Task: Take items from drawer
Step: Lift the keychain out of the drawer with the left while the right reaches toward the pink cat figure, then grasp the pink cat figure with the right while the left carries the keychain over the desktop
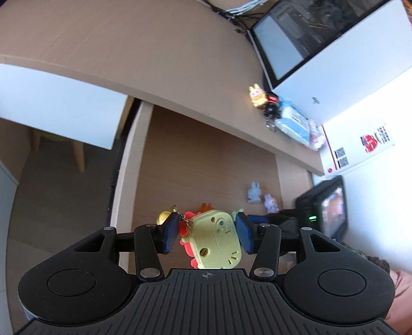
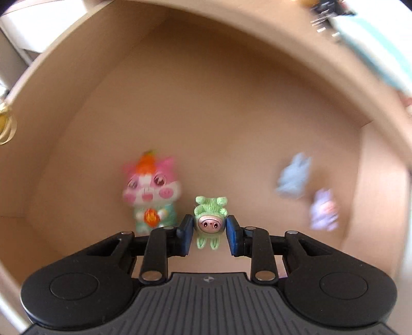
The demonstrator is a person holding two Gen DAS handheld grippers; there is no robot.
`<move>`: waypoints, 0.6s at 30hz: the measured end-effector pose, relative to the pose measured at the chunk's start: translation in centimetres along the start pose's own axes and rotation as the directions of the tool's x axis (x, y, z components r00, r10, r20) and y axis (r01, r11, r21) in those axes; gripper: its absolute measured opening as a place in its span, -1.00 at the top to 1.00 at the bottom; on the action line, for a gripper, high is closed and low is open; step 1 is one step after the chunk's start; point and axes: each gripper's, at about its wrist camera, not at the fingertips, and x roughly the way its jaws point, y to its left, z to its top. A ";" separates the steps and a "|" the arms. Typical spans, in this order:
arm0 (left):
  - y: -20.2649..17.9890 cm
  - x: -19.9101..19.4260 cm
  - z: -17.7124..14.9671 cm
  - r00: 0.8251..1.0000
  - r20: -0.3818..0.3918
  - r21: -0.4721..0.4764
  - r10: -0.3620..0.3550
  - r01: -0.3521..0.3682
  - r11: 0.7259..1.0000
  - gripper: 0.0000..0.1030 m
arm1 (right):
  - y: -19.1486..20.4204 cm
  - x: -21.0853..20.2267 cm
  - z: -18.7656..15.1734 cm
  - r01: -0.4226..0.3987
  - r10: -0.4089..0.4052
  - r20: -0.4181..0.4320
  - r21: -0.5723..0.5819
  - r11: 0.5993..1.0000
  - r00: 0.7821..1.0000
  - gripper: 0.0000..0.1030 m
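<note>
The green figurine [image 2: 210, 222] lies on the drawer [image 2: 231, 116] floor, dead centre between the right gripper [image 2: 209, 233] pads, long axis running along the fingers (head away). Pads clench its head. The left gripper [image 1: 206, 232] grasps a yellow toy [image 1: 216, 239], farther off.

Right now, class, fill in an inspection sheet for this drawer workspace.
Surface: wooden drawer floor, open.
Job's things: green figure and yellow-green toy gripped; pink cat, blue rabbit, purple figure lying inside.
Clutter: yellow figure, blue packet on desktop.
Grippers: left gripper shut on yellow-green toy; right gripper shut on green figure.
Cables: bundle at desktop's far edge.
Surroundings: white box, chair leg.
</note>
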 end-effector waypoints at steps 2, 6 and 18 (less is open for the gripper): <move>0.1 0.3 0.3 1.000 0.000 -0.016 0.000 0.000 1.000 -0.02 | -1.4 -0.5 -0.1 -0.021 0.019 0.030 0.041 0.999 0.999 0.42; 0.2 0.8 1.3 1.000 -0.004 -0.055 0.001 -0.002 0.999 -0.02 | -3.8 -1.6 -0.9 -0.011 0.001 0.085 0.127 0.992 0.996 -0.14; -0.6 0.6 2.5 0.999 0.011 -0.033 0.041 -0.041 0.999 -0.02 | -2.9 -3.8 -1.8 -0.204 0.175 0.161 0.189 0.961 0.971 -0.62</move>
